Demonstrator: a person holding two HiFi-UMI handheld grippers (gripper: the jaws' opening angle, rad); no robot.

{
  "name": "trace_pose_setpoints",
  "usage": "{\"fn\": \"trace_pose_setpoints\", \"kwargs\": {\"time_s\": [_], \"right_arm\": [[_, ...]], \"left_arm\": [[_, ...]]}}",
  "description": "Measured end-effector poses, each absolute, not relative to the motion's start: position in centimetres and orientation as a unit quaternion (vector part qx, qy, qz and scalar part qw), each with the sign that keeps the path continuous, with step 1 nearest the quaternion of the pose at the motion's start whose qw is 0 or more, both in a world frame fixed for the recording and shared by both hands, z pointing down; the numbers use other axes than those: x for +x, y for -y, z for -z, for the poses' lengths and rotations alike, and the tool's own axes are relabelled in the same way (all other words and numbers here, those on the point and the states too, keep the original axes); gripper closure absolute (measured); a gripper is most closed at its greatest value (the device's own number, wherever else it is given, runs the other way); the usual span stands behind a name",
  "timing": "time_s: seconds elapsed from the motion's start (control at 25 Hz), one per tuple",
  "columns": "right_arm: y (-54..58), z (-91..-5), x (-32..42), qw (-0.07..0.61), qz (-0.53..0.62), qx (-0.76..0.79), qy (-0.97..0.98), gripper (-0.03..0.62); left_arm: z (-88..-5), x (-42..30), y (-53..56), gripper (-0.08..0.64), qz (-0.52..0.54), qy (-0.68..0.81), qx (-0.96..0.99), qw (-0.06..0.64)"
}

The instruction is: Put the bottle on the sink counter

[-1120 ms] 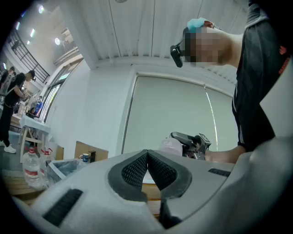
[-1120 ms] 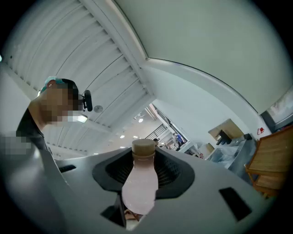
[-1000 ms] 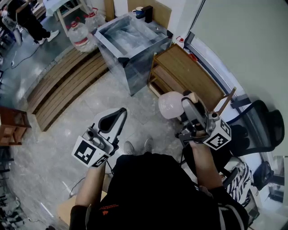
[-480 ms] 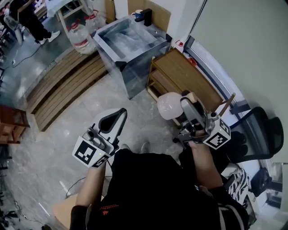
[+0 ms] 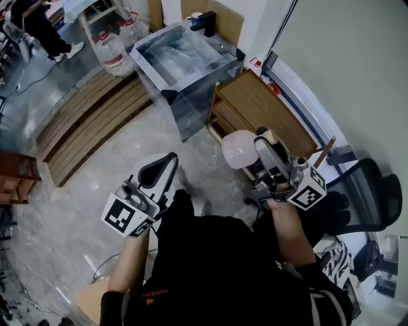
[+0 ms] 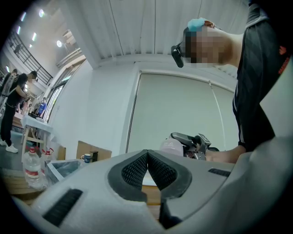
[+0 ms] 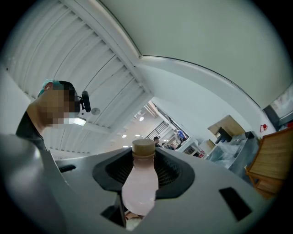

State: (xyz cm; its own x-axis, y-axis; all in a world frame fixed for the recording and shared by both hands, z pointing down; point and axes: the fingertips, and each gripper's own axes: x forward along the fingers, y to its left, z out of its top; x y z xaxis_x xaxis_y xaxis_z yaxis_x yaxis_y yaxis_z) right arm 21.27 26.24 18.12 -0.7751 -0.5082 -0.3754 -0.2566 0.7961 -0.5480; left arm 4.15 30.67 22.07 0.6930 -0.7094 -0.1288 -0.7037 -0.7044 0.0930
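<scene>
A pale pink bottle [image 7: 140,185] with a tan cap [image 7: 143,146] stands between the jaws of my right gripper [image 7: 143,170], which is shut on its body. From the head view the bottle [image 5: 238,148] shows as a pinkish round shape at the tip of the right gripper [image 5: 262,153], over the floor beside a wooden cabinet [image 5: 261,102]. The steel sink [image 5: 167,84] is farther ahead. My left gripper [image 5: 164,170] is held low at the left, its jaws [image 6: 147,159] shut on nothing. The left gripper view also catches the bottle [image 6: 170,146].
A mug [image 5: 196,19] sits behind the sink. Water jugs [image 5: 112,51] and a slatted wooden platform [image 5: 89,121] lie to the sink's left. A black office chair [image 5: 370,191] is at the right. A person [image 5: 38,25] stands far off at the upper left.
The view has shifted slightly forward and the person's feet have gone out of sight. Both grippers keep the same pose, the right one still holding the bottle.
</scene>
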Motion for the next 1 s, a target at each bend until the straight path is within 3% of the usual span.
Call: {"fn": "trace_pose_setpoints", "kwargs": {"time_s": [1.0], "right_arm": [[-8.4,-22.7,12.6,0.232,0.277,-0.252,-0.898,0.451]], "left_arm": [[-26.1,-4.0,-12.3,0.543,0.071,0.360,0.928,0.068]]}}
